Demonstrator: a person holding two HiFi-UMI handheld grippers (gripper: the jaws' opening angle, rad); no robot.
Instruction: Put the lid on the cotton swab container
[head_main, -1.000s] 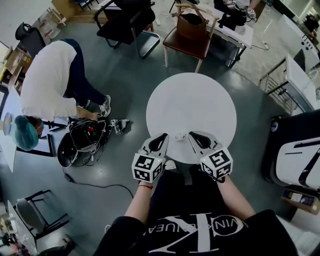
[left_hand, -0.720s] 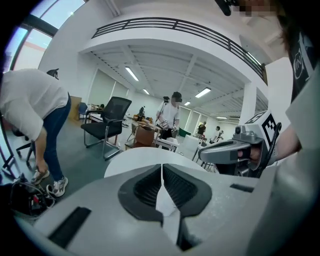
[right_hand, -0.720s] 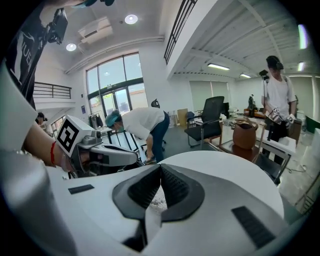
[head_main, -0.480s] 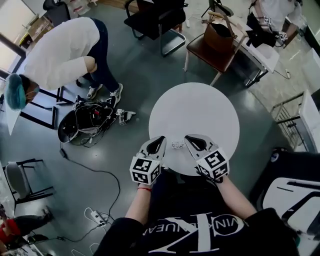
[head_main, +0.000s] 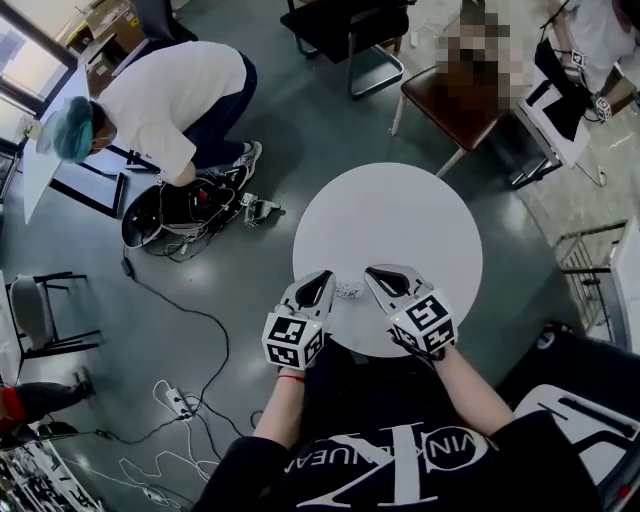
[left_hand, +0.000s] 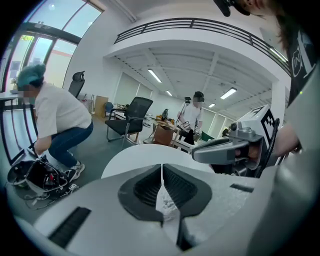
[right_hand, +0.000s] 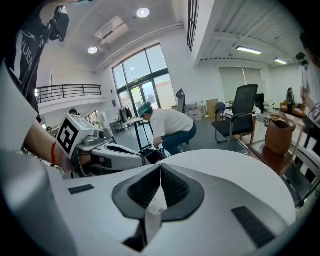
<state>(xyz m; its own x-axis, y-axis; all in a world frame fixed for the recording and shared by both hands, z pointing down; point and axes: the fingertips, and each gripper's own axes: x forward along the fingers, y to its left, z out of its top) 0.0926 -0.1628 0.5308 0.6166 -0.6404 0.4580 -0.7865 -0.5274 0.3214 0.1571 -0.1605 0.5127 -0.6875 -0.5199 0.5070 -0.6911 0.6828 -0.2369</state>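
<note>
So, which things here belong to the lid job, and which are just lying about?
Job: small pale item, likely the swab container, on the round table; left claw and right claw, both shut beside it.
Lying about: black chair, floor cables, power strip.

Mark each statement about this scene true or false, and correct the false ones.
1. The table is round and white. True.
2. The left gripper and the right gripper have their fingers spread wide. False: both pairs of fingers are closed together.
3. A small pale object lies on the table between the two grippers. True.
4. The person in the white top is sitting on a chair. False: that person is bent over gear on the floor.
</note>
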